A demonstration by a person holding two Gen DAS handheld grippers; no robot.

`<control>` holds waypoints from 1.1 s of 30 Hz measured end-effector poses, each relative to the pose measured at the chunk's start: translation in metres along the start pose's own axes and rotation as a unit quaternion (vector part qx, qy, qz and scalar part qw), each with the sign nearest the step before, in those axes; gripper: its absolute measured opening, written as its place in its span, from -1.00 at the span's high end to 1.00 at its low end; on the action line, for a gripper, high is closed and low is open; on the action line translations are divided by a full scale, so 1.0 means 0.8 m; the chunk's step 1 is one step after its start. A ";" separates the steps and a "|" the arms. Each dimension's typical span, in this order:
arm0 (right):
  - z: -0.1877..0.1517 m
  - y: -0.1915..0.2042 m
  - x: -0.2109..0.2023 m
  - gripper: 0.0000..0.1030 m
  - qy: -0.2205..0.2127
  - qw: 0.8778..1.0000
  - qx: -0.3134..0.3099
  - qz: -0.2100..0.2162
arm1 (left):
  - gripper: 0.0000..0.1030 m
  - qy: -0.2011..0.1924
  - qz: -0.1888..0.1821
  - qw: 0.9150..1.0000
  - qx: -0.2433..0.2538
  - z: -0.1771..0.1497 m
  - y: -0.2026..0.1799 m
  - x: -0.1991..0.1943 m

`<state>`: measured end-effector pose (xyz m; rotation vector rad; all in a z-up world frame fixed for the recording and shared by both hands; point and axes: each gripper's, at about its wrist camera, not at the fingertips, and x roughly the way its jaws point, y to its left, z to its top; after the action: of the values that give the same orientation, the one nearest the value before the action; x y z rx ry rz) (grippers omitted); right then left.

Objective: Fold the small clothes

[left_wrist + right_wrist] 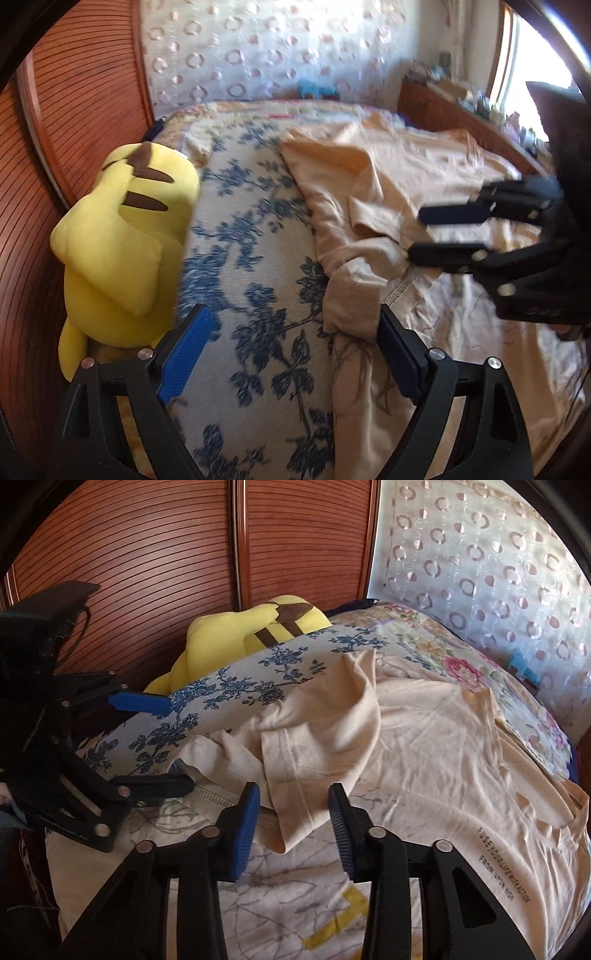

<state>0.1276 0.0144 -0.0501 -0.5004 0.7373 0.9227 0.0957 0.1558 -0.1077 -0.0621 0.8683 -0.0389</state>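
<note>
A cream-coloured T-shirt (pixel 424 746) with dark lettering lies crumpled on the bed, one sleeve (pixel 295 775) folded over near the front. It also shows in the left wrist view (pixel 388 192). My right gripper (pixel 293 797) is open, its blue pads either side of the sleeve's hem, not closed on it. It shows in the left wrist view (pixel 415 232) at the right, open above the shirt. My left gripper (pixel 291 332) is open and empty over the blue-flowered cover, beside the shirt's edge. It appears in the right wrist view (pixel 173 742) at the left.
A yellow plush toy (pixel 122 240) sits at the bed's left edge against a slatted wooden wardrobe (pixel 166 554). A blue-flowered cover (pixel 255 280) and a floral quilt (pixel 461 664) lie under the shirt. A patterned curtain (pixel 266 48) and a cluttered wooden headboard ledge (pixel 461 107) stand behind.
</note>
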 end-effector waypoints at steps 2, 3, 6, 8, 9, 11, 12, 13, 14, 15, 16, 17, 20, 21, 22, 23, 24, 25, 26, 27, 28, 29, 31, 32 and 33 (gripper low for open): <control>0.004 -0.001 0.006 0.27 0.001 1.000 -0.004 -0.001 | -0.71 -0.022 0.013 1.000 -0.009 -0.004 0.005 -0.020; 0.005 0.000 0.009 0.27 0.002 1.000 -0.006 -0.002 | -0.71 -0.034 0.014 0.999 -0.012 -0.006 0.006 -0.031; 0.006 0.003 0.019 0.49 0.010 1.000 -0.013 -0.011 | -0.71 -0.050 0.016 0.998 -0.017 -0.008 0.008 -0.051; 0.005 0.004 0.016 0.72 0.009 1.000 -0.020 -0.019 | -0.71 -0.059 0.020 0.998 -0.012 -0.008 0.005 -0.060; 0.005 0.002 0.015 0.86 0.006 1.000 -0.018 -0.016 | -0.71 -0.061 0.019 0.998 -0.011 -0.007 0.003 -0.062; 0.002 -0.002 0.002 0.92 -0.013 1.000 -0.010 -0.027 | -0.71 -0.063 0.013 0.998 -0.008 -0.006 0.000 -0.064; 0.002 -0.006 -0.004 0.95 -0.023 0.999 -0.003 -0.040 | -0.71 -0.064 0.011 0.998 -0.007 -0.005 -0.002 -0.063; 0.002 -0.012 -0.012 0.95 -0.035 0.998 0.008 -0.058 | -0.71 -0.064 0.009 0.998 -0.004 -0.005 -0.005 -0.061; -0.001 -0.018 -0.023 0.95 -0.046 0.996 0.022 -0.077 | -0.69 -0.064 0.006 0.998 -0.002 -0.006 -0.008 -0.059; -0.003 -0.027 -0.033 0.95 -0.057 0.993 0.042 -0.094 | -0.59 -0.063 0.001 0.998 0.002 -0.007 -0.012 -0.056; -0.006 -0.039 -0.043 0.95 -0.066 0.991 0.065 -0.101 | -0.55 -0.059 -0.003 0.998 0.003 -0.006 -0.015 -0.053; -0.010 -0.052 -0.051 0.95 -0.072 0.988 0.089 -0.107 | -0.52 -0.057 -0.009 0.998 0.005 -0.007 -0.018 -0.050; -0.019 -0.071 -0.060 0.95 -0.074 0.984 0.107 -0.119 | -0.32 -0.054 -0.029 0.998 0.013 -0.008 -0.029 -0.045; -0.022 -0.075 -0.058 0.95 -0.068 0.985 0.109 -0.118 | -0.28 -0.055 -0.036 0.998 0.015 -0.008 -0.033 -0.045; -0.024 -0.077 -0.055 0.91 -0.058 0.985 0.109 -0.119 | -0.20 -0.056 -0.041 0.997 0.018 -0.007 -0.038 -0.046; -0.026 -0.075 -0.054 0.87 -0.053 0.985 0.107 -0.122 | -0.16 -0.056 -0.046 0.997 0.022 -0.007 -0.042 -0.046; -0.027 -0.074 -0.054 0.77 -0.054 0.985 0.106 -0.124 | -0.12 -0.056 -0.050 0.997 0.026 -0.006 -0.046 -0.046; -0.027 -0.074 -0.054 0.71 -0.055 0.986 0.108 -0.118 | -0.06 -0.055 -0.054 0.997 0.031 -0.005 -0.052 -0.045; -0.026 -0.076 -0.053 0.58 -0.057 0.986 0.110 -0.107 | -0.01 -0.055 -0.057 0.996 0.034 -0.004 -0.056 -0.044; -0.022 -0.078 -0.051 0.40 -0.059 0.987 0.114 -0.095 | 0.06 -0.053 -0.059 0.996 0.040 -0.003 -0.061 -0.042; -0.022 -0.078 -0.049 0.23 -0.060 0.988 0.118 -0.082 | 0.16 -0.050 -0.059 0.996 0.047 0.000 -0.067 -0.038; -0.022 -0.083 -0.046 0.20 -0.061 0.988 0.120 -0.076 | 0.22 -0.047 -0.058 0.996 0.049 0.002 -0.069 -0.034; -0.022 -0.089 -0.040 0.19 -0.058 0.988 0.120 -0.072 | 0.36 -0.041 -0.056 0.996 0.049 0.007 -0.071 -0.025; -0.021 -0.091 -0.034 0.19 -0.053 0.989 0.119 -0.073 | 0.44 -0.040 -0.056 0.996 0.049 0.010 -0.071 -0.021; -0.021 -0.093 -0.029 0.19 -0.048 0.989 0.119 -0.075 | 0.59 -0.038 -0.056 0.996 0.049 0.012 -0.072 -0.018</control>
<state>0.1757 -0.0477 -0.0382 -0.2944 0.7016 0.7030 0.0935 0.0998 -0.0863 -0.0198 0.7847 -0.1832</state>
